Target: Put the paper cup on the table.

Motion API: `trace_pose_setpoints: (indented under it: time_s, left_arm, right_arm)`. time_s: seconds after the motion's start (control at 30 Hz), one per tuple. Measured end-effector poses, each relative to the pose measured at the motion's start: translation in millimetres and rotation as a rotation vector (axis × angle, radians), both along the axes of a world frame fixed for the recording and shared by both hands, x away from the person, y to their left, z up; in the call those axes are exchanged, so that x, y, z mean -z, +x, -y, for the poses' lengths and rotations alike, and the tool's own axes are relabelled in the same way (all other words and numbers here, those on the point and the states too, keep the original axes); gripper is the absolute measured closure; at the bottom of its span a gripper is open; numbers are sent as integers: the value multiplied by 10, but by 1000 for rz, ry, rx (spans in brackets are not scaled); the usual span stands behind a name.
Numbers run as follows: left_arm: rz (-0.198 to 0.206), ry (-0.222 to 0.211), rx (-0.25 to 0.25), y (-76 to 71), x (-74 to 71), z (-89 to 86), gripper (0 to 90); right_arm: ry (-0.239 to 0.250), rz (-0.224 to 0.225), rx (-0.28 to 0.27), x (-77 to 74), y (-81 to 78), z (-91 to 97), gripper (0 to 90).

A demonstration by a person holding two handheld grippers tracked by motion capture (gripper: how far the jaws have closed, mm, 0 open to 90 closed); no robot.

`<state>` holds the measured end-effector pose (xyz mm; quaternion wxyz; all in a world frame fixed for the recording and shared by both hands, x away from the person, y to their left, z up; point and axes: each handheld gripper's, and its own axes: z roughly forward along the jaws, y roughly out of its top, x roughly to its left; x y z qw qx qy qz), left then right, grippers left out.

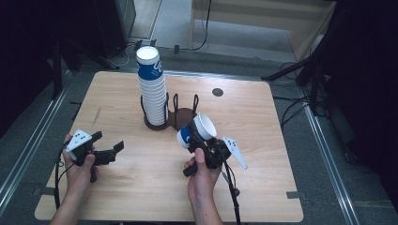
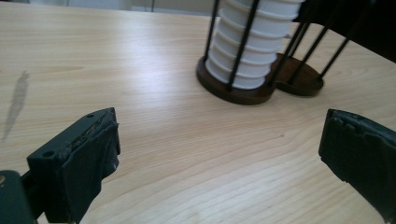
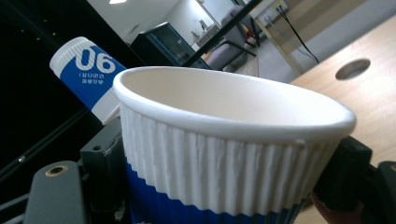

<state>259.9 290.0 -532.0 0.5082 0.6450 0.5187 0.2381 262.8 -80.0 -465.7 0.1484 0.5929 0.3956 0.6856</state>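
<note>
Black fingers (image 3: 100, 158) of the right gripper (image 1: 199, 140) squeeze a white and blue ribbed paper cup (image 1: 197, 130) from both sides. In the right gripper view the cup's (image 3: 224, 154) open white rim fills the middle, with 1 black finger at each side of its wall. From above, the cup is tipped, its mouth turned up and toward the far right corner of the table. It hangs in the air above the middle of the light wooden table (image 1: 141, 197), a bit nearer the front edge.

Over by the left edge, the left gripper (image 1: 112, 151) is spread wide with nothing in it. Its 2 black fingers (image 2: 88, 154) stand far apart in the left gripper view, and bare wood shows between them. A hand (image 1: 80, 171) holds this gripper low over the table.

Farther back, near the middle of the table, stands a dark brown round cup holder with thin black wire posts (image 1: 180, 112). It has 2 round spots. The left spot holds a tall stack of white and blue paper cups (image 1: 152, 89). The stack rises high above the posts.

Near the far edge there is a small dark round hole in the tabletop (image 1: 217, 92).
</note>
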Motion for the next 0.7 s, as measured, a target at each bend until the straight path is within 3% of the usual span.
trace_pose_setpoints:
  time_s: [0.1, 0.2, 0.23, 0.33, 0.6, 0.63, 0.7]
  left_arm:
    - [-1, 0, -18, 1, 41, -46, 0]
    - [-7, 5, -29, 7, 83, -72, 0]
    - [-7, 5, -29, 7, 83, -72, 0]
    - [-22, 18, -42, 19, 140, -79, 0]
    - [-25, 48, -26, 32, 183, -37, 0]
    - [-25, 48, -26, 32, 183, -37, 0]
    - [-25, 37, -26, 36, 184, -46, 0]
  right_arm:
    - [-35, 13, 6, -13, 7, 18, 199]
    - [-125, 37, 26, -34, 22, 22, 199]
    - [-125, 37, 26, -34, 22, 22, 199]
    - [-209, 86, 41, -73, 26, 31, 200]
    - [-353, 126, 82, -129, 93, 109, 199]
    - [-353, 126, 82, -129, 93, 109, 199]
    - [-409, 141, 99, -144, 126, 148, 199]
